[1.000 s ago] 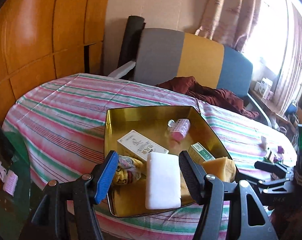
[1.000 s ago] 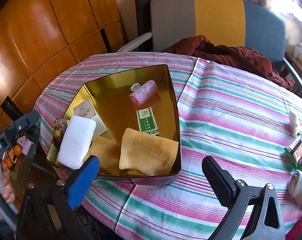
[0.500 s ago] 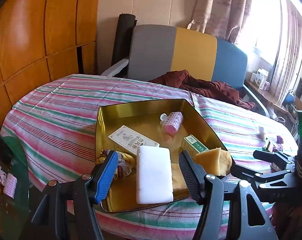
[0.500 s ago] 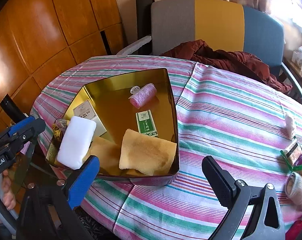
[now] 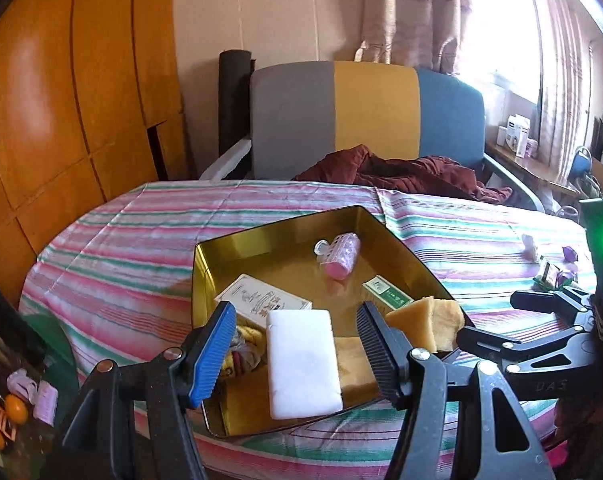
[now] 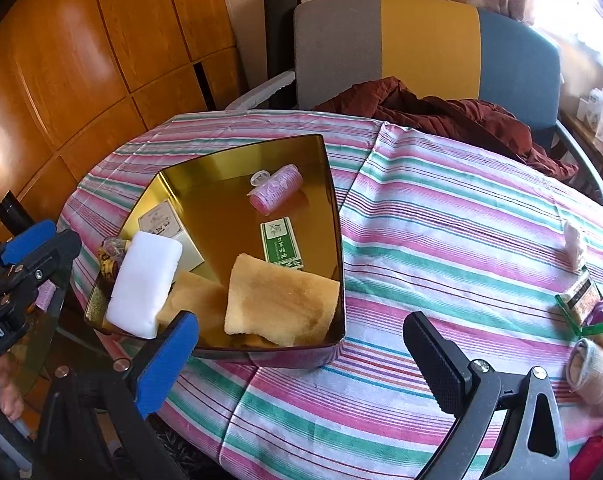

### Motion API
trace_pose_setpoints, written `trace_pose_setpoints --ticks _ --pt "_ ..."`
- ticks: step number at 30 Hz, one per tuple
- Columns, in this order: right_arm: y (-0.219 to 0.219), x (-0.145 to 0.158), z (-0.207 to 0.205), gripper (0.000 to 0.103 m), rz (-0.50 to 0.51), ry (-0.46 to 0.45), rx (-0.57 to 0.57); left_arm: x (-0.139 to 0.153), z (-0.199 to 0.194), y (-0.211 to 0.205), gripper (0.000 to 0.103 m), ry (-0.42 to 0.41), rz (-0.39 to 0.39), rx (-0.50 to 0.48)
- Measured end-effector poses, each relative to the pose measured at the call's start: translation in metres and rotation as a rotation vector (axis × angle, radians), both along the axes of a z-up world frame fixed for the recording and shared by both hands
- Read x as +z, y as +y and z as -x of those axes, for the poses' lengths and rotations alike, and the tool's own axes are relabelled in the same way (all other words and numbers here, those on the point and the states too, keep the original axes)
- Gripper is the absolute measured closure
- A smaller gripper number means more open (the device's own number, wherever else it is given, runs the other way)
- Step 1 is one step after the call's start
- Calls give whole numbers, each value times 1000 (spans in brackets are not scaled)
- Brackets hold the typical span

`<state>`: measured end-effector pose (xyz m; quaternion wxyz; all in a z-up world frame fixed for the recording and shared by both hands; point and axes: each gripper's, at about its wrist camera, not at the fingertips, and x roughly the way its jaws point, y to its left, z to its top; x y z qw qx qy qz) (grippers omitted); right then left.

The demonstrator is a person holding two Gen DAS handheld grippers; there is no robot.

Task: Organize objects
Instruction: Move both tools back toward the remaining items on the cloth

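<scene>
Both the left gripper (image 5: 295, 350) and right gripper (image 6: 301, 354) hang with jaws apart and empty (nothing clamped), low in frame, because the white sponge (image 5: 301, 364) already lies inside the gold tin (image 6: 237, 160), centre-left.

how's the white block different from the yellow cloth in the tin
The white block is a smooth, stiff slab with rounded corners; the yellow cloth is fuzzy, soft and folded. The block is propped at a tilt near the tin's left corner, partly on another yellow piece; the cloth slumps against the near right wall. The block is plain white, the cloth is blotchy golden. Both lie inside the gold tin, at its near end.
</scene>
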<state>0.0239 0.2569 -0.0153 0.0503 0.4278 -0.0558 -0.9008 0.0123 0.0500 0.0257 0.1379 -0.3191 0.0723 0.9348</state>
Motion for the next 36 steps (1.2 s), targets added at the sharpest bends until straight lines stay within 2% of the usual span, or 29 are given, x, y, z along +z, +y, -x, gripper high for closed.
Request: trace_pose_setpoints --ticks 14,24,30,36 --pt "18 -1 -2 0 23 5 -43 4 -7 24 39 30 56 -62" --pt "50 0 -7 0 32 9 -122 5 -8 44 39 33 79 -121" --pt "93 -3 -18 0 31 -12 -217 5 -7 63 39 23 74 -189" --pt "164 -2 -39 0 48 -39 -379 3 -9 95 39 3 71 -294"
